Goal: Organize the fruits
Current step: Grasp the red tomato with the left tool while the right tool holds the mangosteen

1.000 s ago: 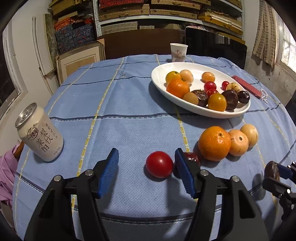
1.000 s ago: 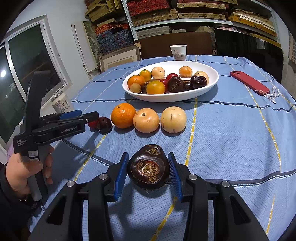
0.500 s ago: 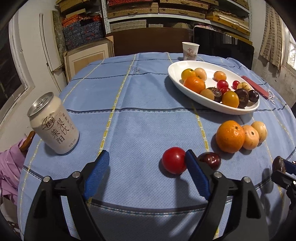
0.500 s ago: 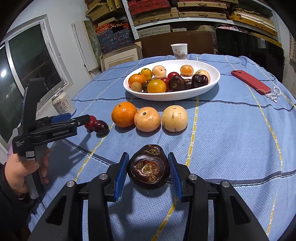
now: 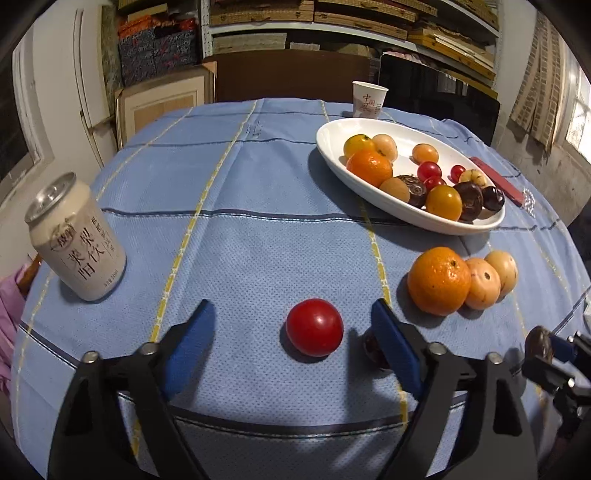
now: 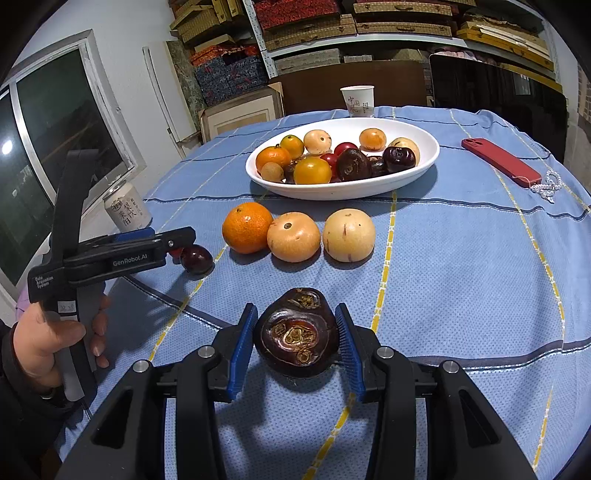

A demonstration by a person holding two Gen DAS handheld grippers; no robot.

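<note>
Red tomato (image 5: 314,327) is sat on the blue cloth (image 5: 258,221) dead centre between the spread-wide pads of the left gripper (image 5: 295,332), nothing touched yet, so it's the nearer one. Right gripper (image 6: 295,341) is clamped on a dark water chestnut (image 6: 296,334), with the white dish (image 6: 424,162) straight ahead

Two wrist fisheyes, low and near surface (image 5: 258,177), facing far shelves; both share white dish (image 6: 424,162), loose fruit row

Storage rm, rear wall shelving (image 6: 369,22)
Dark window (image 6: 55,129) at left w/ white frame; curtain (image 5: 535,99) at right
</note>
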